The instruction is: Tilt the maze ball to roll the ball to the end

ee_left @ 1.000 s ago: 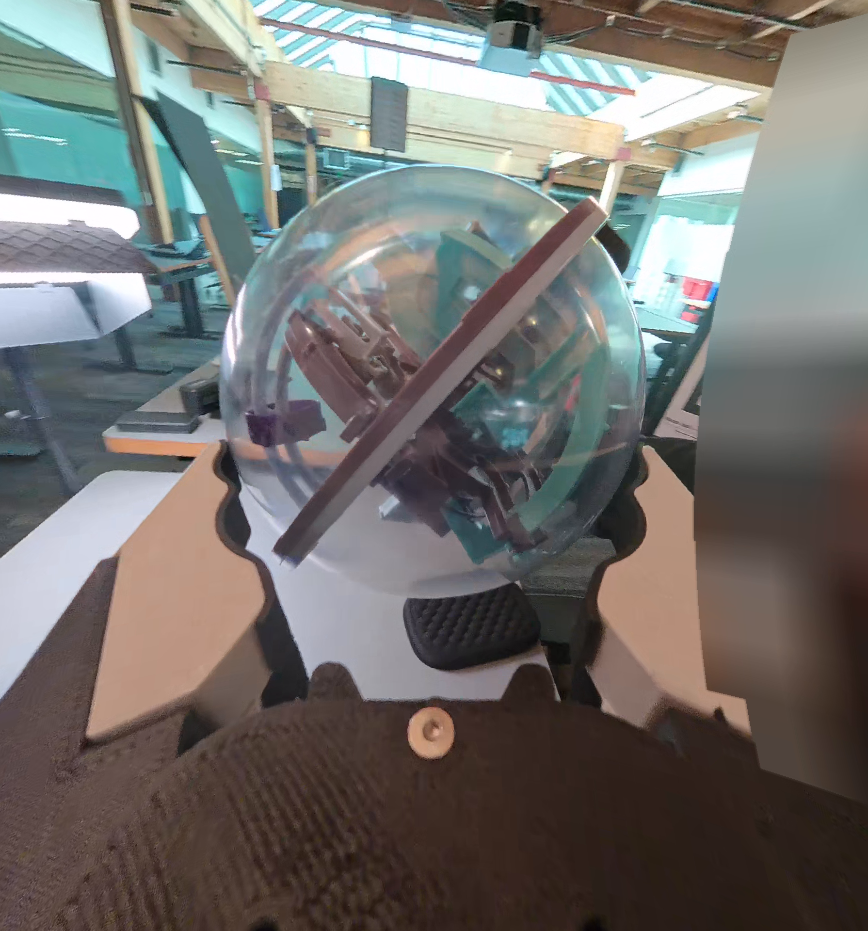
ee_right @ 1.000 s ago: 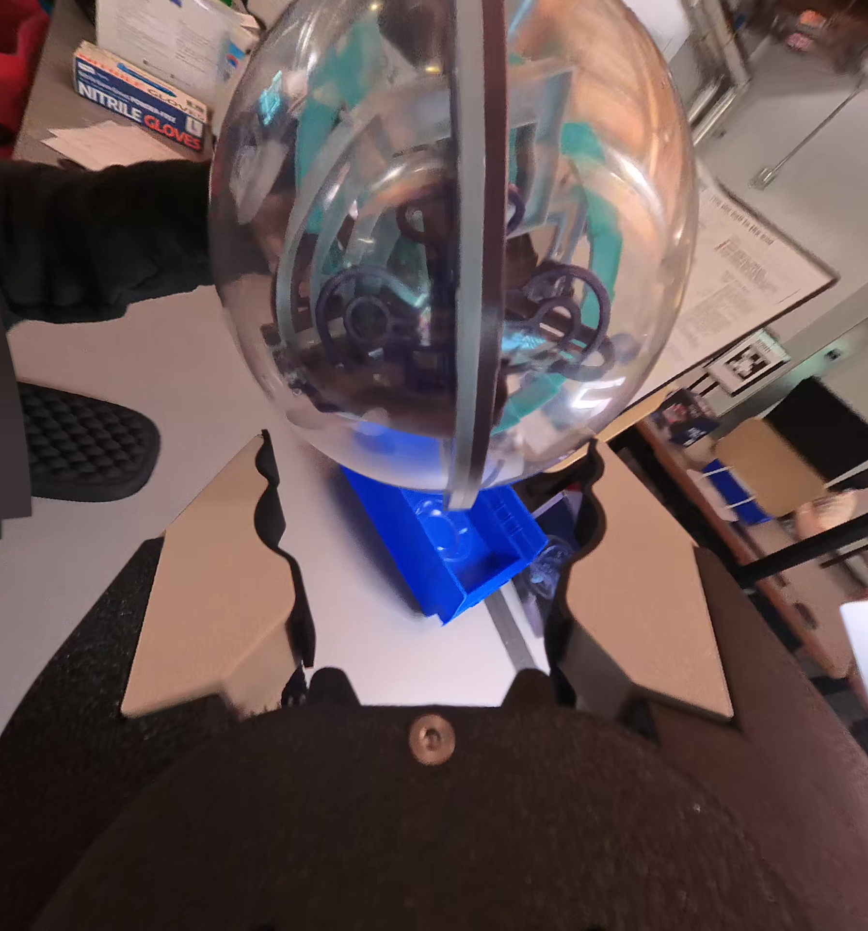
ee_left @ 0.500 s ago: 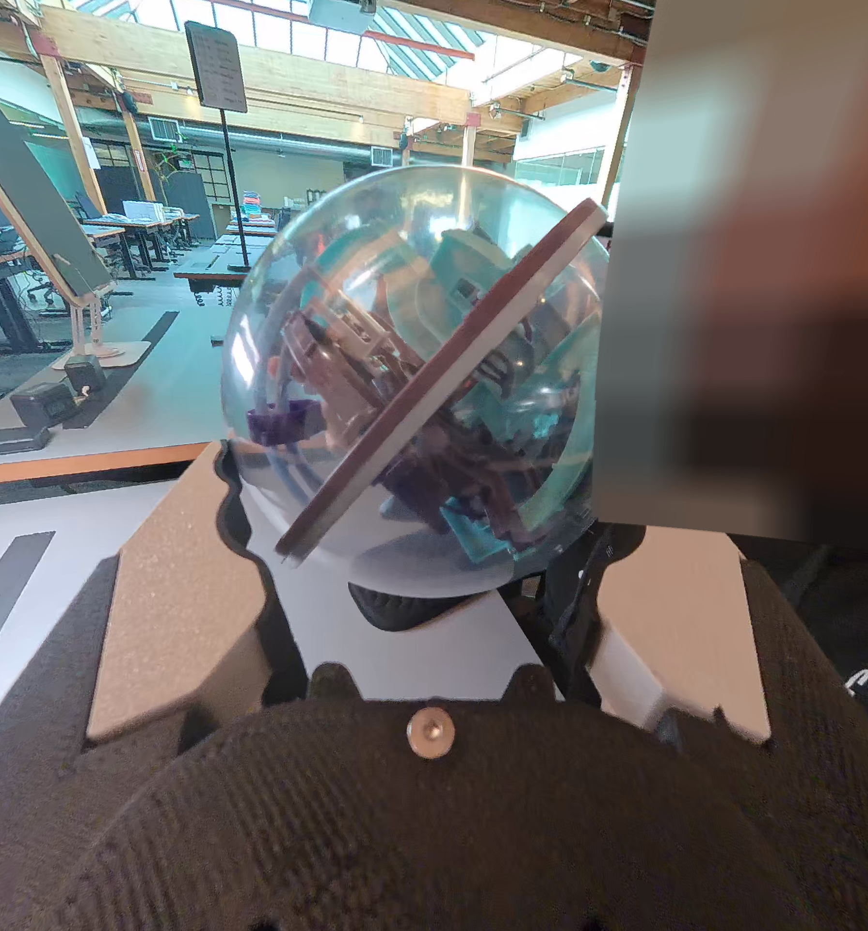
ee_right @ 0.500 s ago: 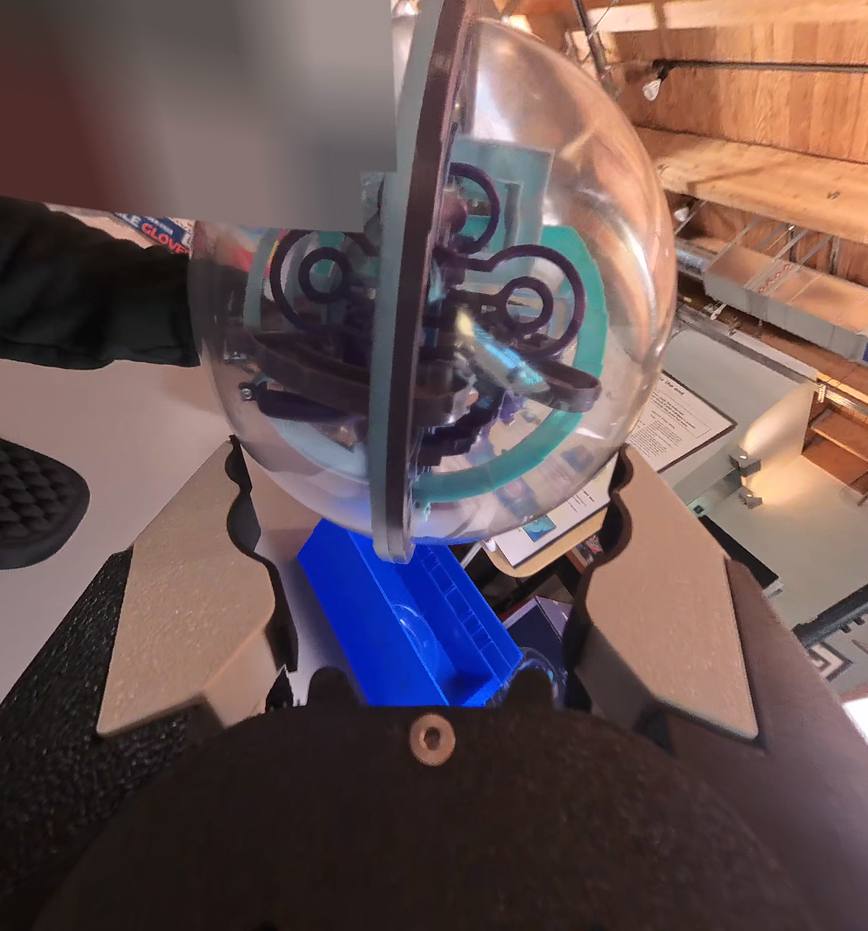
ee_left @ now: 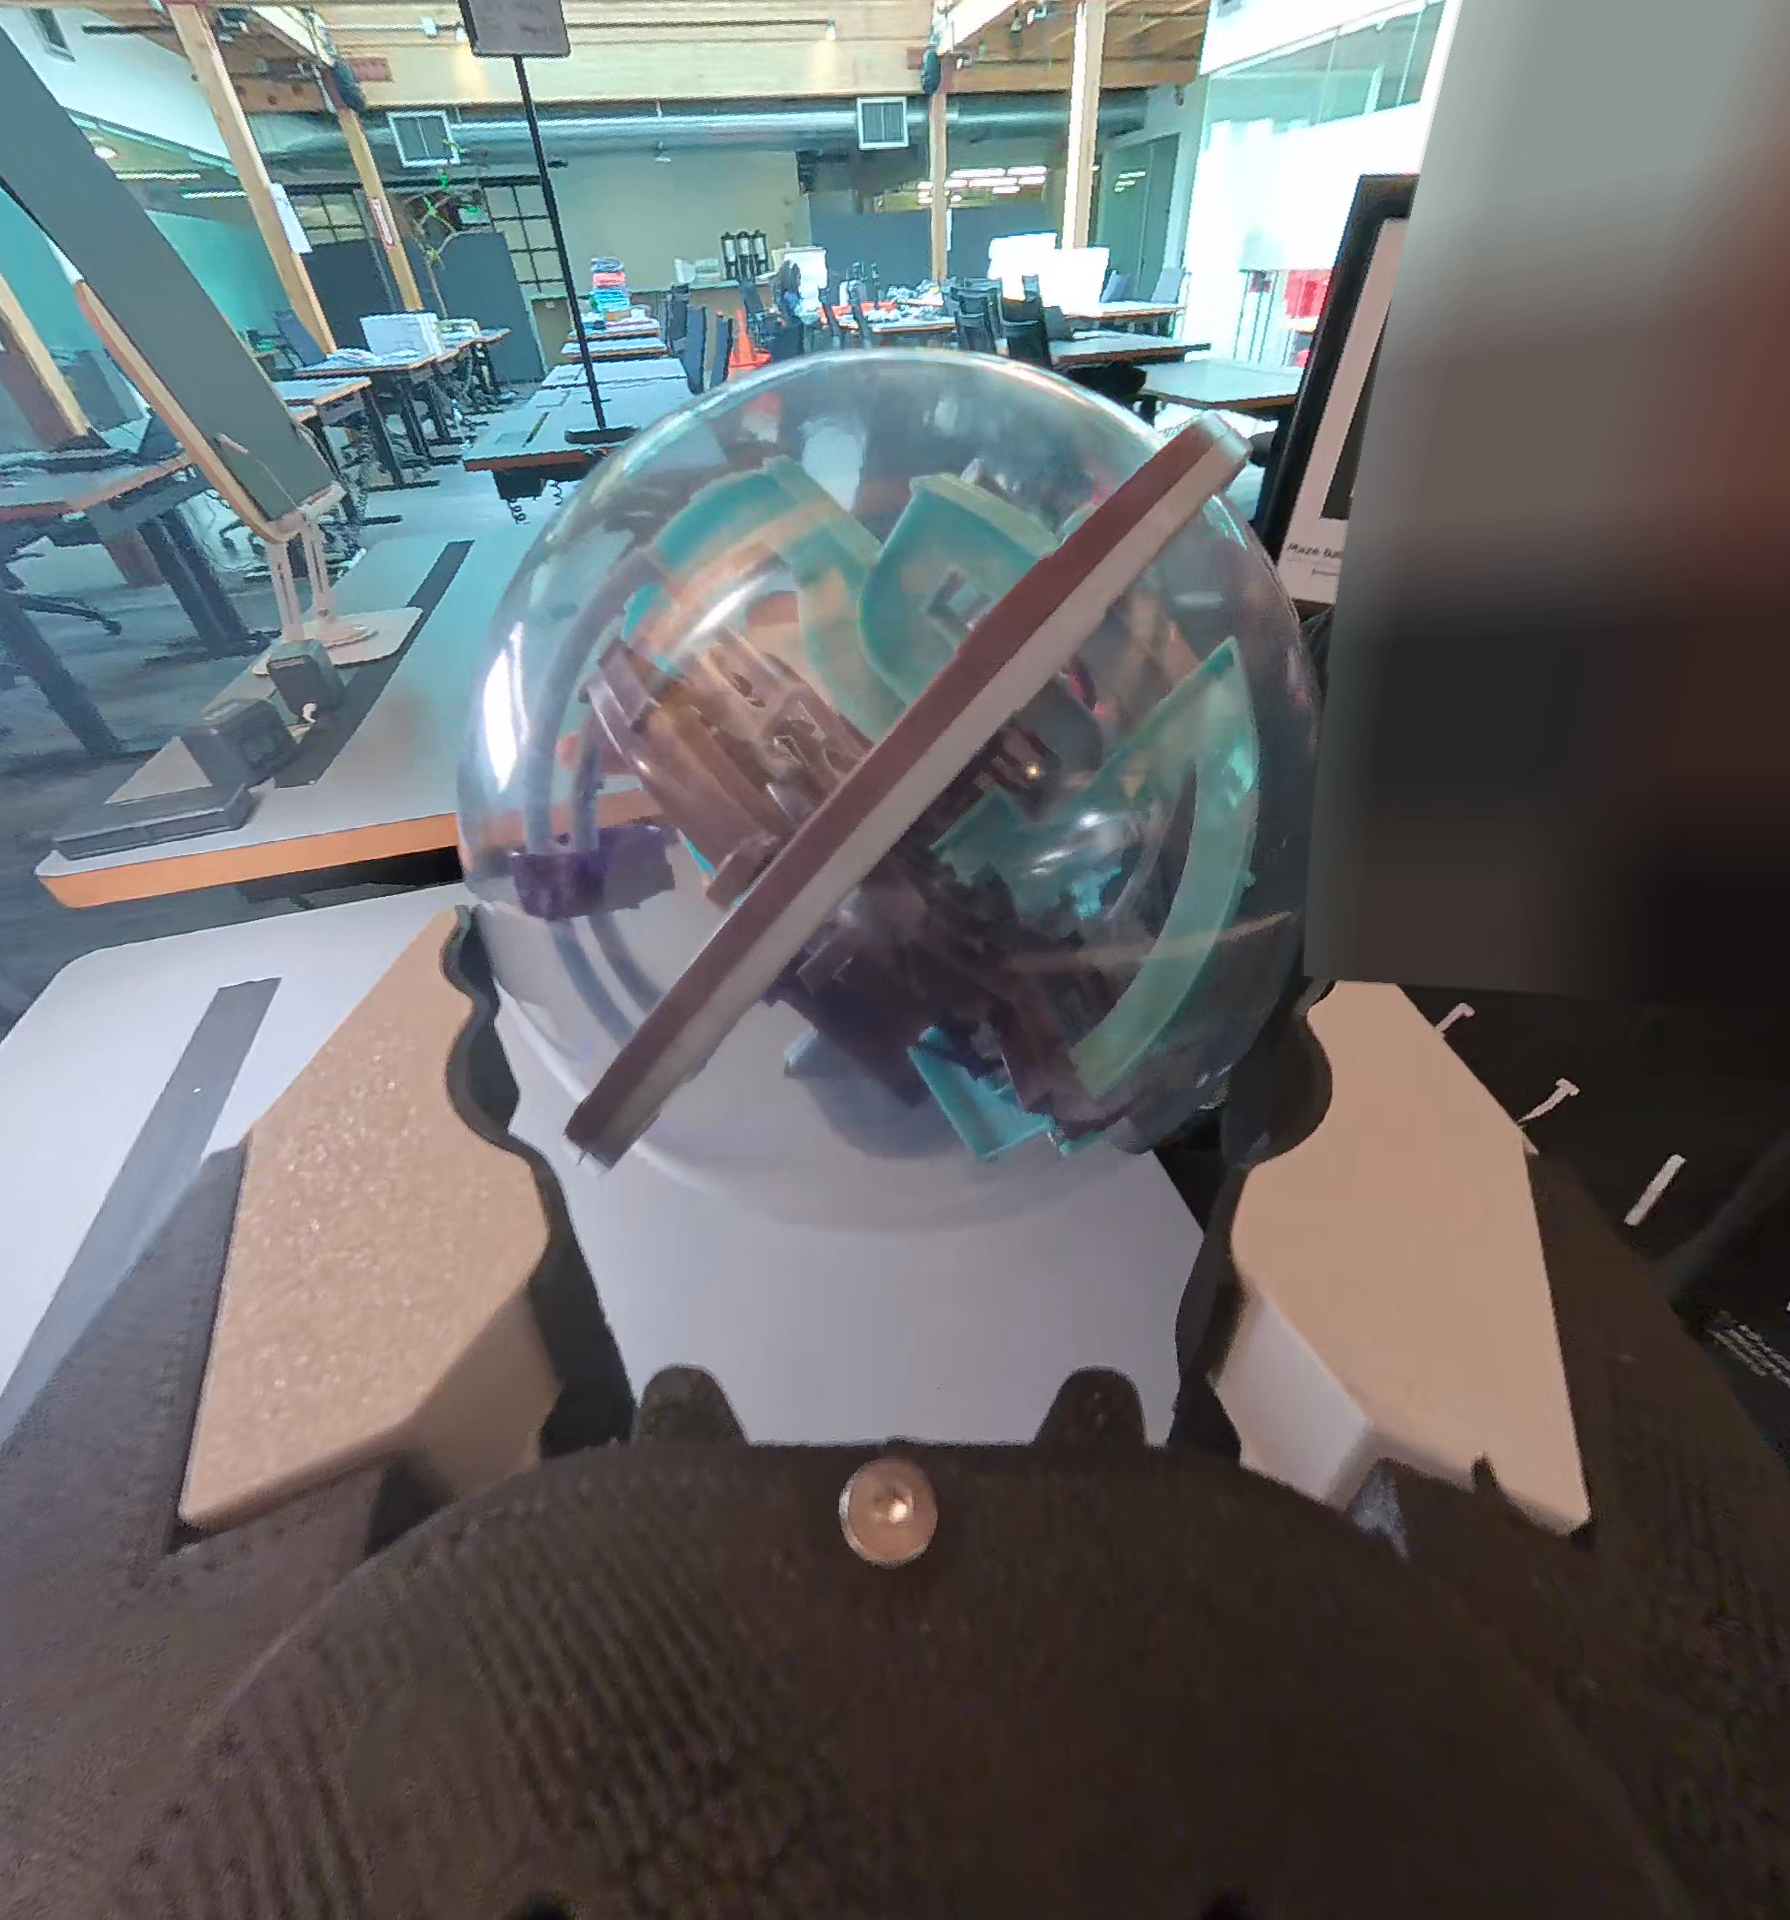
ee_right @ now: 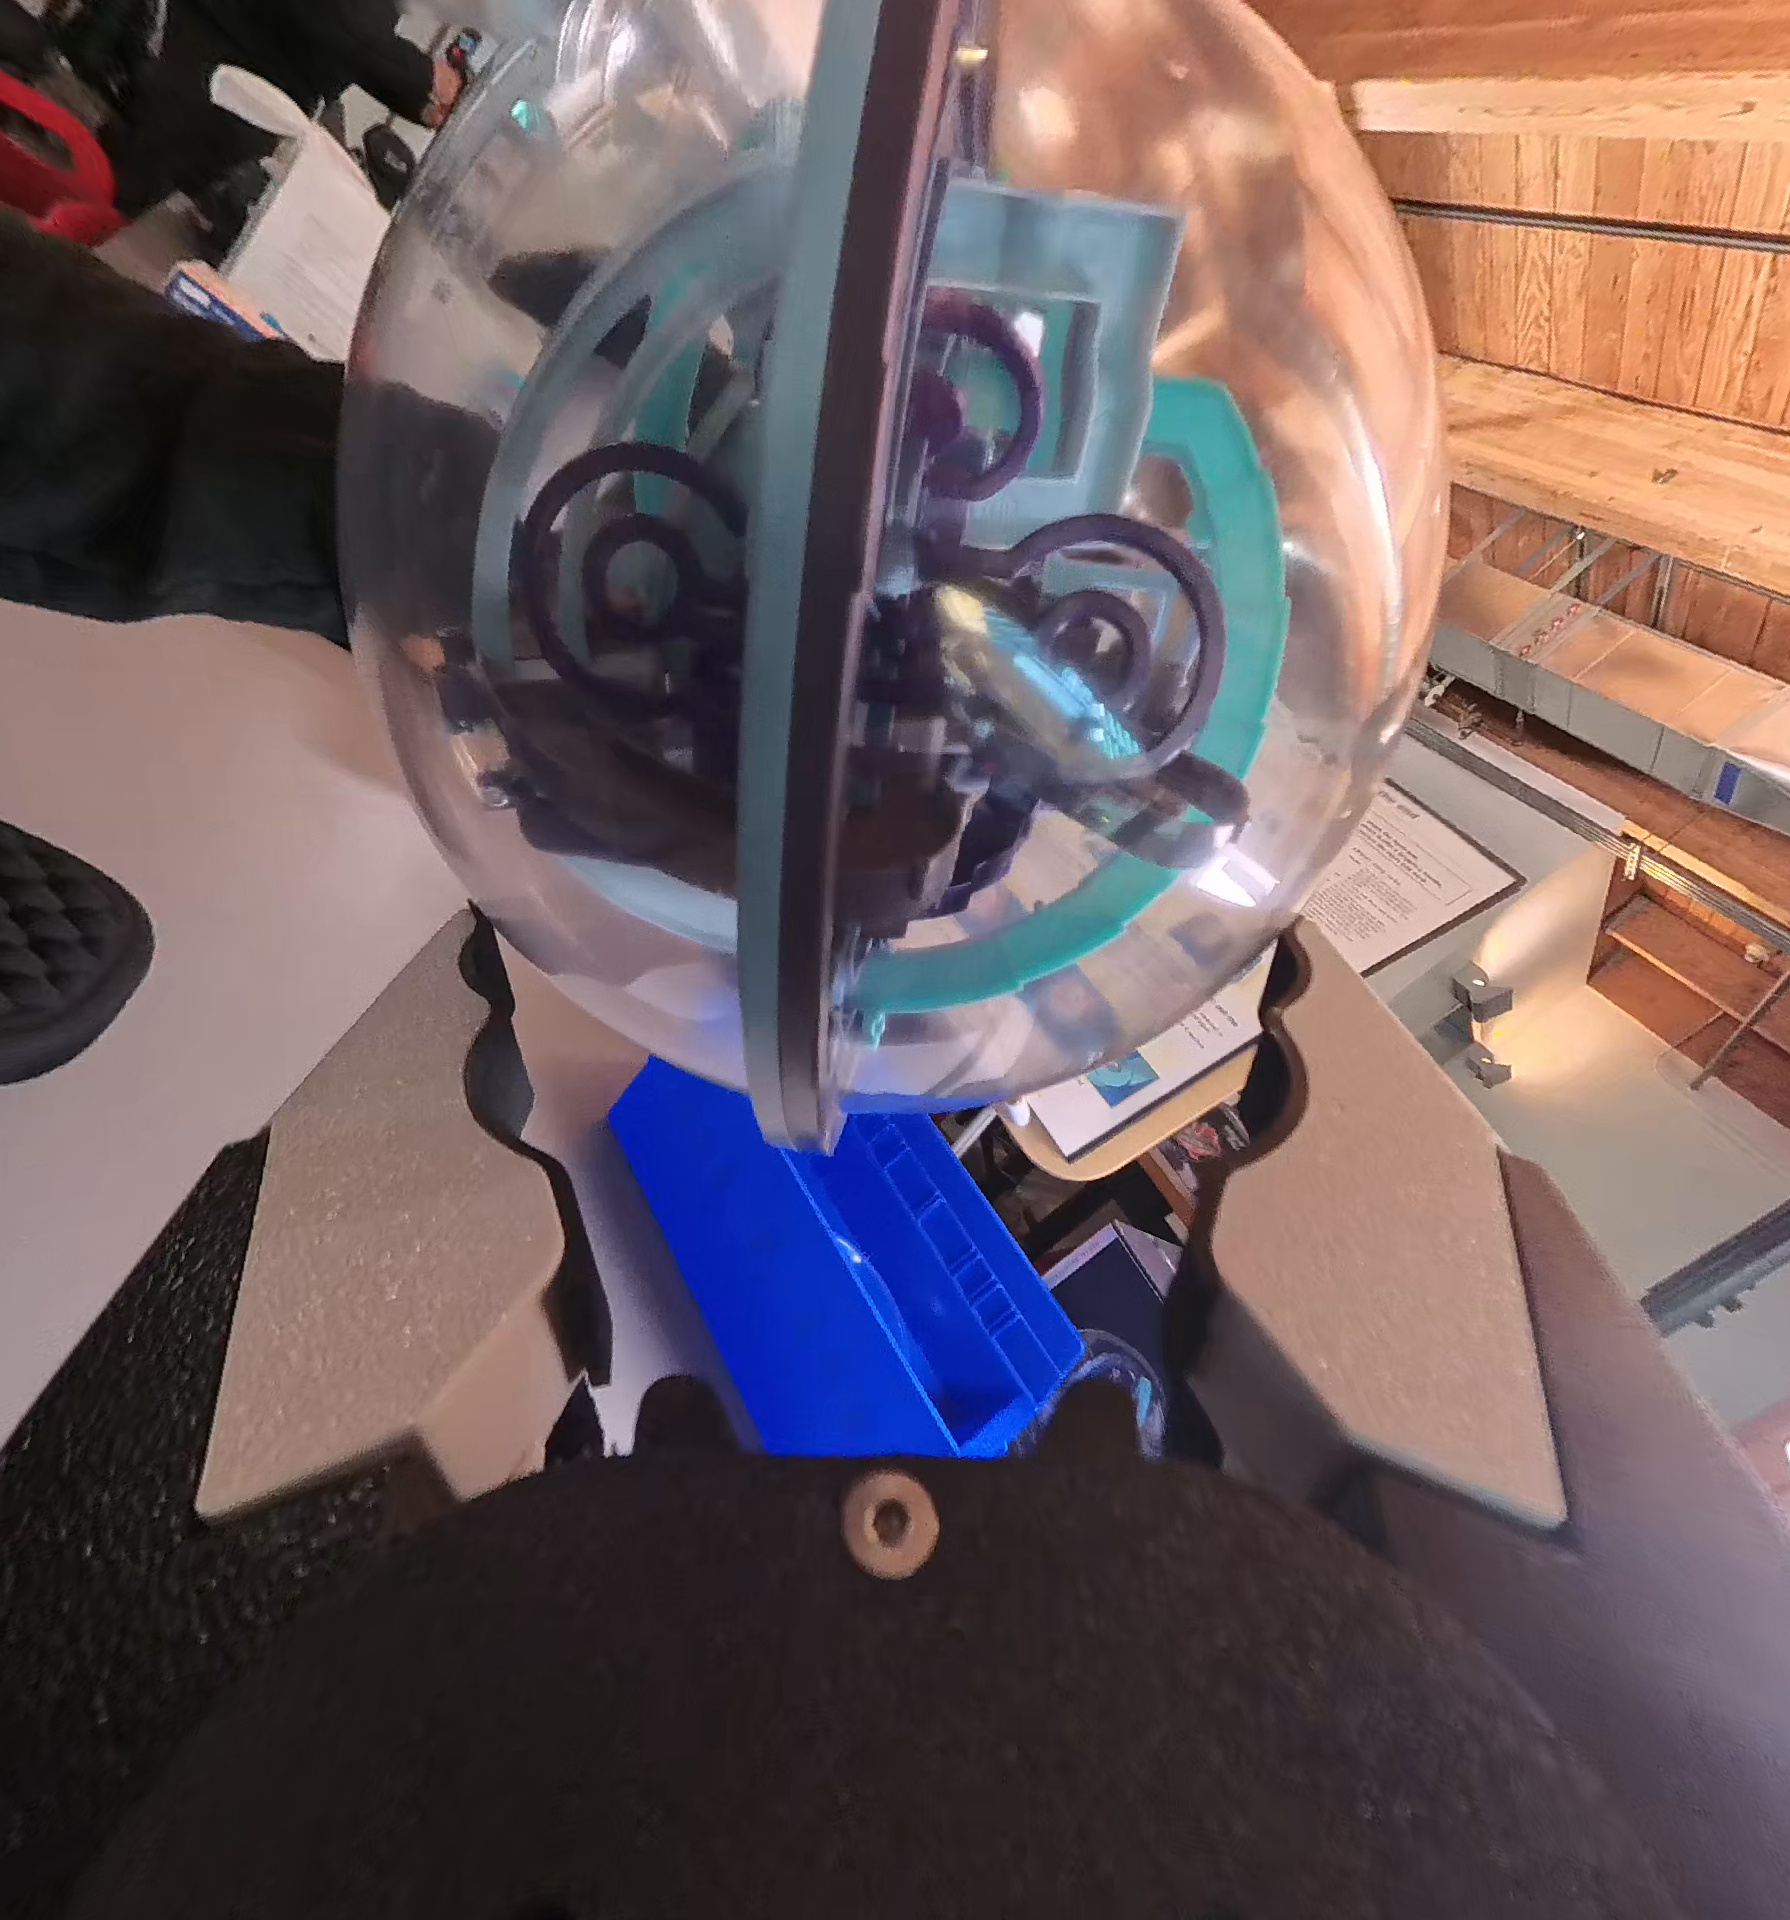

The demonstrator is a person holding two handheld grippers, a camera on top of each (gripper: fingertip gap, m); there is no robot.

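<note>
Overhead, wooden ceiling (ee_right: 1597,312); below, white table (ee_left: 870,1320)

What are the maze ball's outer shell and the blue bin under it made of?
The clear spherical shell of the maze ball looks like hard glossy transparent plastic: it shows sharp highlights and the teal and purple tracks inside. The blue rectangular bin looks like moulded opaque plastic, smooth with ribbed walls. Neither can be confirmed beyond its look.

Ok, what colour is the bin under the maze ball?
Bright blue. The bin lies beneath the maze ball, clearest in the right wrist view.
</note>
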